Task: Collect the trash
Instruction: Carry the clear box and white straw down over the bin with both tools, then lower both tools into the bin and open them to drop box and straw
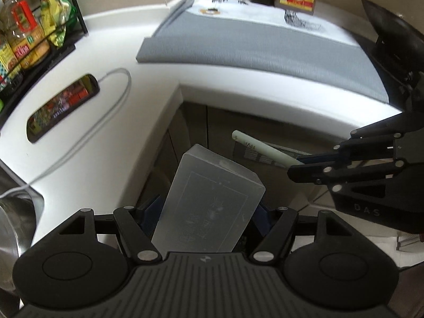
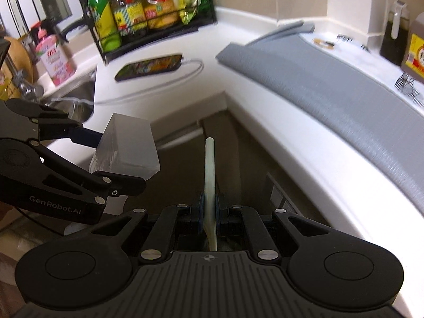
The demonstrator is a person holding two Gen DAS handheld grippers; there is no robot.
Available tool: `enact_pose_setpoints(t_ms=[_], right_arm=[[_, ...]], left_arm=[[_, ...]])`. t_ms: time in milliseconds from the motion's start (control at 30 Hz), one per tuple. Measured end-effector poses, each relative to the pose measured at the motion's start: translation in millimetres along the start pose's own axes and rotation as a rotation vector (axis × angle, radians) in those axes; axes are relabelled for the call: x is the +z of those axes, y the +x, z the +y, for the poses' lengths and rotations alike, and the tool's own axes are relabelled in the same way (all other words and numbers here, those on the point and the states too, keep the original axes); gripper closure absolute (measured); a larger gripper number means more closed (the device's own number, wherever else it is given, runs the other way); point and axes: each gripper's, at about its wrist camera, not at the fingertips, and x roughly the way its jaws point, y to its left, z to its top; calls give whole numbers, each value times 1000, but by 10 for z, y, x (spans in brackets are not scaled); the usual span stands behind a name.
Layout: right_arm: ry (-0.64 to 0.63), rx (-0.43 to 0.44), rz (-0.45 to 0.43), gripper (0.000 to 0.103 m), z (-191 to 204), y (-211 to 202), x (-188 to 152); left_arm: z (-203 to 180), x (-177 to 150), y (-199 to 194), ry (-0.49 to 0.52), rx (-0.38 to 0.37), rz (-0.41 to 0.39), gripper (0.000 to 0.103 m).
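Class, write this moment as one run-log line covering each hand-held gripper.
left hand-held gripper: shut on translucent box | right hand-held gripper: shut on pale stick | both off the white counter

Both views are evenly lit from above, bright on the white counter (image 1: pixel 87 137), dim in the recess at lower centre. Strong fisheye bending curves the counter edges. Motion blur smears the bottle rack (image 2: pixel 148 13) at upper left and the grey mat (image 2: pixel 331 90)

sink (image 1: pixel 16 212) cut off at left edge, bottle labels (image 2: pixel 132 13) blurred
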Motion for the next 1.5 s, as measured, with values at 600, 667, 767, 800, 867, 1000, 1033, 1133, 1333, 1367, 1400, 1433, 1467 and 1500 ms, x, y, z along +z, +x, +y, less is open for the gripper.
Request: enact_pose_setpoints(t_ms=[600, 667, 767, 800, 867, 1000, 1033, 1133, 1333, 1367, 1400, 1433, 1467, 1500], right_arm=[[8, -2, 138, 93, -30, 412, -242], [6, -4, 149, 93, -31, 456, -260], [8, -10, 170, 93, -39, 536, -299], [9, -11, 176, 93, -40, 561, -313], [9, -14, 187, 93, -42, 607, -345], [8, -19, 213, 93, -46, 722, -396], [8, -19, 219, 93, -49, 751, -411], [6, -22, 238, 93, -65, 843, -440], [1, -23, 265, 93, -113, 1036, -496], [-1, -22, 268, 93, -121, 1065, -506], [-4, -23, 270, 93, -129, 1095, -515], [-7, -24, 272, 93, -138, 1124, -524], [-9, -24, 273, 93, -128, 1161, -519], [-12, -23, 274, 93, -133, 1182, -528]], left_arm=[[10, -290, 426, -34, -7, 123, 27], [19, -308, 480, -37, -7, 133, 27], [29, -331, 575, -44, -4, 152, 27], [36, -340, 606, -48, -5, 159, 27], [47, -346, 671, -52, -4, 169, 27], [26, -370, 778, -54, -3, 184, 27], [20, -379, 806, -56, -4, 189, 27], [25, -409, 902, -60, -8, 202, 27], [-17, -462, 1115, -76, -23, 233, 27], [-25, -469, 1150, -78, -25, 237, 27], [-35, -474, 1189, -80, -26, 242, 27], [-43, -478, 1227, -83, -27, 246, 27], [-49, -482, 1268, -86, -28, 248, 27], [-57, -485, 1306, -88, -28, 249, 27]])
